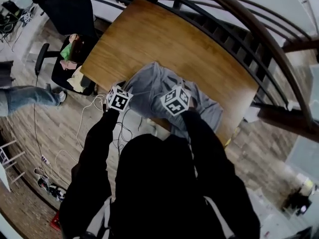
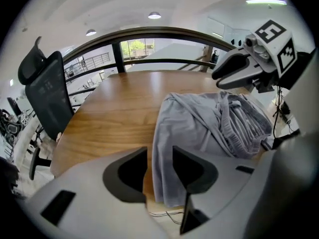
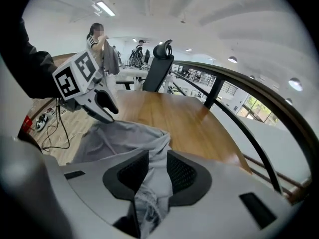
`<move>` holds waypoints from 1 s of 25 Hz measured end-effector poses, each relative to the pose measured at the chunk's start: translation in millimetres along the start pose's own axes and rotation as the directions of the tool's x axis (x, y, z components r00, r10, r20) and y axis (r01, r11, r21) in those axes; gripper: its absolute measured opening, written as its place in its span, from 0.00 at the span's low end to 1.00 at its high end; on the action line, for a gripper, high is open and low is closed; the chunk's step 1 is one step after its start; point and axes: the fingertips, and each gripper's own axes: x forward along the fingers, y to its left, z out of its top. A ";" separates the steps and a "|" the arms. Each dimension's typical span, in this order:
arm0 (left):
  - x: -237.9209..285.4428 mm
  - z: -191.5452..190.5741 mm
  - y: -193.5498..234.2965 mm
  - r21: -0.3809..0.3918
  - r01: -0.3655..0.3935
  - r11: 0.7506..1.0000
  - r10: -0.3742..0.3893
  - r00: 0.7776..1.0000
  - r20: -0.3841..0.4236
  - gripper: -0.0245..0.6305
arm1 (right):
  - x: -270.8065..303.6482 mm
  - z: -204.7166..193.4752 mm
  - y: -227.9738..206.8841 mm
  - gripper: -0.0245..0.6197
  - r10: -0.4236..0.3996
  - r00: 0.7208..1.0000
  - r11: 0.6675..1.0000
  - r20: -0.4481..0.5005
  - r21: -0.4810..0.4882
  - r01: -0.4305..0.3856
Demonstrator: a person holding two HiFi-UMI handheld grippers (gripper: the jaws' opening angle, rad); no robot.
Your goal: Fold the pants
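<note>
The grey pants (image 1: 149, 91) lie crumpled at the near edge of the wooden table (image 1: 164, 39), one part hanging over the edge. My right gripper (image 1: 177, 101) is above the heap's middle; in the right gripper view it (image 3: 157, 161) is shut on a bunched fold of the pants (image 3: 119, 138) that runs down between the pads. My left gripper (image 1: 118, 99) is at the heap's left end. In the left gripper view its jaws (image 2: 159, 156) stand apart over the pants' (image 2: 209, 128) left hem, with cloth and wood showing in the gap.
A black office chair (image 1: 67, 9) stands at the table's far left corner. A dark curved railing (image 1: 239, 34) runs along the far and right sides. Cables (image 1: 89, 113) lie on the floor by the near left edge. A person (image 3: 99, 39) stands in the background.
</note>
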 end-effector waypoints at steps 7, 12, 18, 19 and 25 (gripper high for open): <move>25.7 -21.6 30.0 -0.132 -0.024 0.991 0.023 1.000 -0.009 0.26 | 74.5 55.2 -8.8 0.19 0.064 0.998 0.987 0.008 -0.147 -0.062; 24.8 -30.4 33.8 -0.183 -0.022 0.983 0.019 1.000 -0.020 0.26 | 113.8 82.5 17.6 0.19 0.097 0.995 0.886 -0.028 -0.453 -0.099; 24.6 -35.0 35.4 -0.212 -0.019 0.977 0.018 1.000 -0.011 0.26 | 142.8 79.7 41.7 0.19 0.175 0.976 0.755 -0.128 -0.619 -0.216; 24.5 -35.8 35.3 -0.215 -0.019 0.976 0.017 1.000 -0.011 0.26 | 145.4 78.6 43.7 0.19 0.180 0.974 0.745 -0.138 -0.627 -0.227; 26.3 -36.0 28.5 -0.225 -0.008 0.974 0.003 1.000 -0.023 0.20 | 161.4 74.1 51.3 0.19 0.220 0.959 0.731 -0.181 -0.620 -0.285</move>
